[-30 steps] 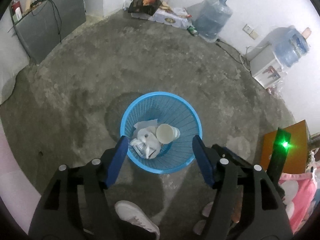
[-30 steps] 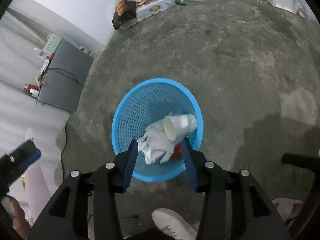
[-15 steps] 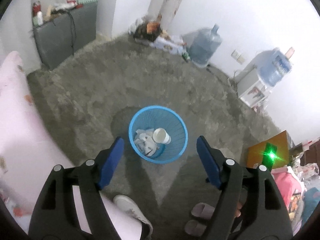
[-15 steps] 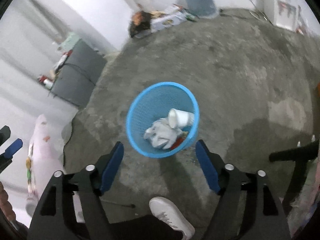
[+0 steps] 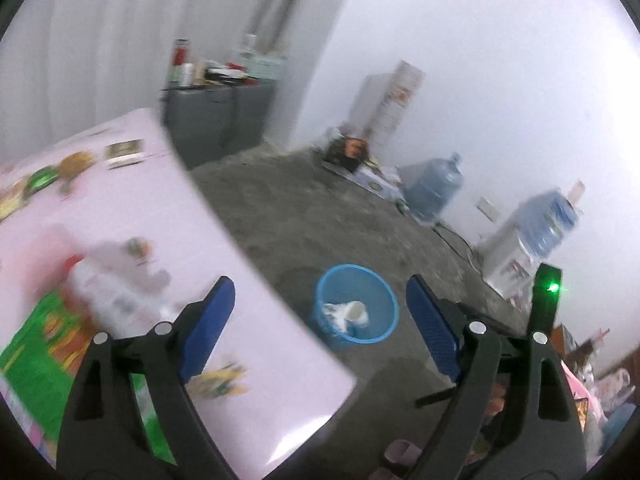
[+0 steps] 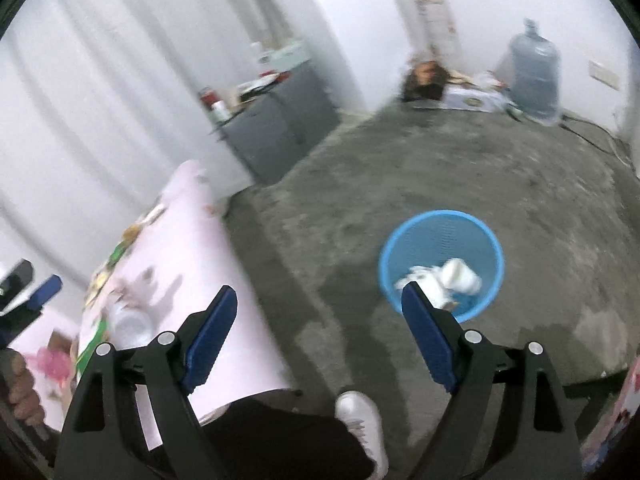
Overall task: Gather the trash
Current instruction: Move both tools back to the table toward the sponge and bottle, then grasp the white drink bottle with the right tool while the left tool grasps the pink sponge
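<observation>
- Pink cloth covers the surface, the largest thing in view, filling the left wrist view from 7 to 10 o'clock; on it still lie a green packet, a white bottle with a red cap and some blurred wrappers, so by my reading there is more trash left to collect.
- Grey concrete floor carries the blue basket at about 3 o'clock from the surface's near corner, well apart from it.
- Inside the basket sit a white paper cup and crumpled white paper, so part of the job looks done.
- Left hand-held gripper: its jaws have just been opening and now stand wide, with nothing between them and touching nothing; the basket only shows far beyond the gap.
- Right hand-held gripper: its jaws have likewise just been opening, stand wide and empty, and the basket lies beyond the pad at 3 o'clock.
- A white shoe at 6 o'clock in the right wrist view shows the person standing beside the surface.
</observation>
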